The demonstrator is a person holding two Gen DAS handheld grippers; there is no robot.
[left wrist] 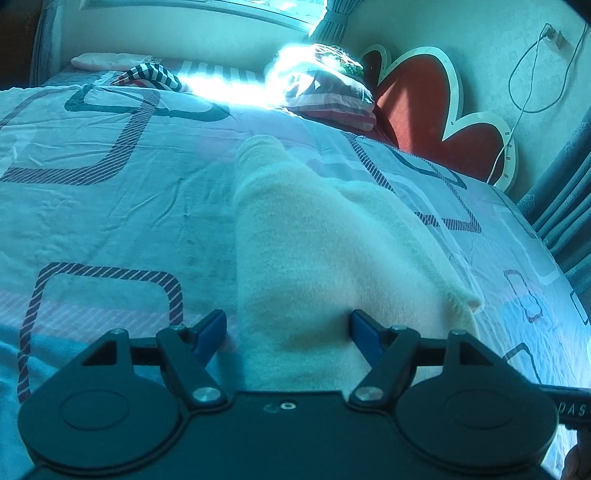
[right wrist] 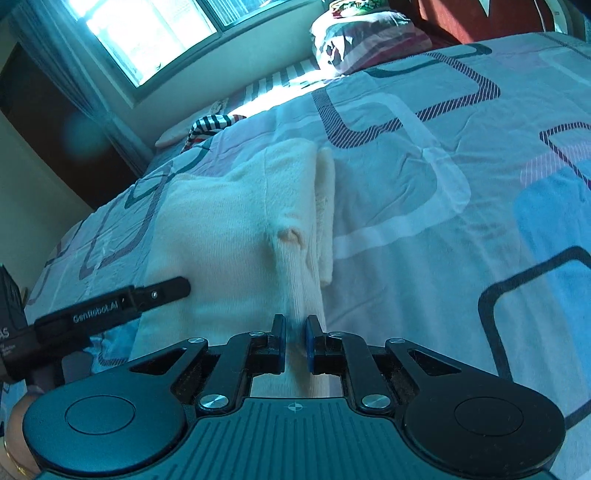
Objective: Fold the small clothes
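In the left wrist view, a bedsheet point(left wrist: 110, 206) printed with striped rounded squares fills the left of the frame, with a black-and-white striped cloth point(left wrist: 151, 75) lying at the upper left. At the lower centre the left gripper point(left wrist: 288, 326) holds its blue-padded fingers point(left wrist: 210, 330) wide apart, straddling the near end of a cream knitted garment point(left wrist: 314, 258) that lies on the bed and runs up the middle of the frame. A pillow pile point(left wrist: 328, 92) sits at upper centre, and a red heart-shaped headboard point(left wrist: 417, 107) stands at the upper right. In the right wrist view, a bright window point(right wrist: 147, 33) is at the upper left, the other gripper's black finger rests on the garment's lower left part, and the cream garment point(right wrist: 229, 229) lies partly folded left of centre. At the lower centre the right gripper point(right wrist: 295, 343) has its fingers point(right wrist: 279, 343) pinched on a raised fold of the garment's near edge.
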